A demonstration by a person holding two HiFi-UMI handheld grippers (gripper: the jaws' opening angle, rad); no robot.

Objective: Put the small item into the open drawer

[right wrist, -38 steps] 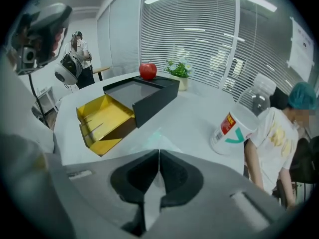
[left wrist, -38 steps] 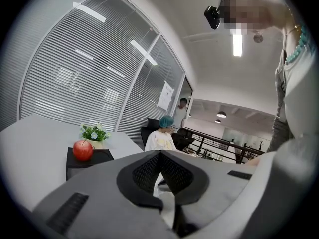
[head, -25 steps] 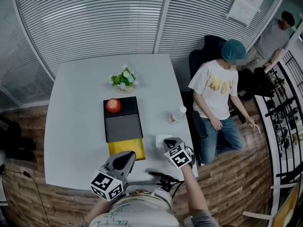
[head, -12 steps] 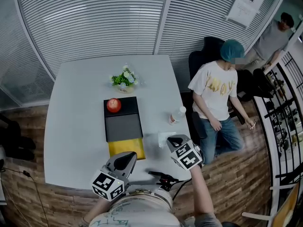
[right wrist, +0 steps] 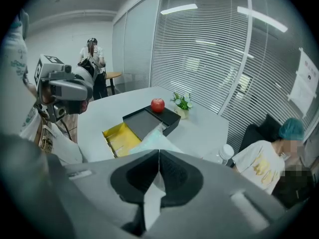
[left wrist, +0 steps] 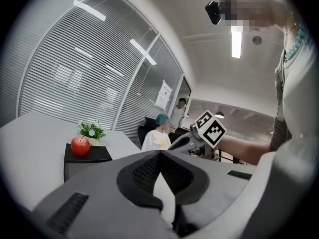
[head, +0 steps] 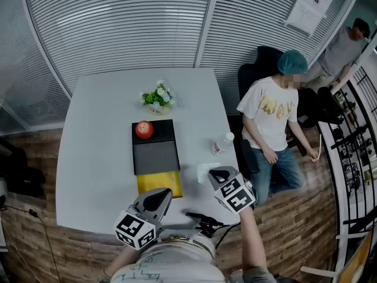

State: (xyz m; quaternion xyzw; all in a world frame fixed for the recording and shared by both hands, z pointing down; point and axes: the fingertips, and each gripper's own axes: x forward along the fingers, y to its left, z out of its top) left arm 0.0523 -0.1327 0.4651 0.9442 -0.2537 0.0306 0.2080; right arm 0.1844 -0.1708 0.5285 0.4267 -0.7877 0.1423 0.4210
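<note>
Pinching pale packet in right gripper, left gripper closed, yellow drawer open

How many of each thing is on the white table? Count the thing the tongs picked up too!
Apple: 1
Flower pot: 1
Water bottle: 1
Black box with open yellow drawer: 1
Pale packet, held in the right tongs: 1
Total: 5
</note>
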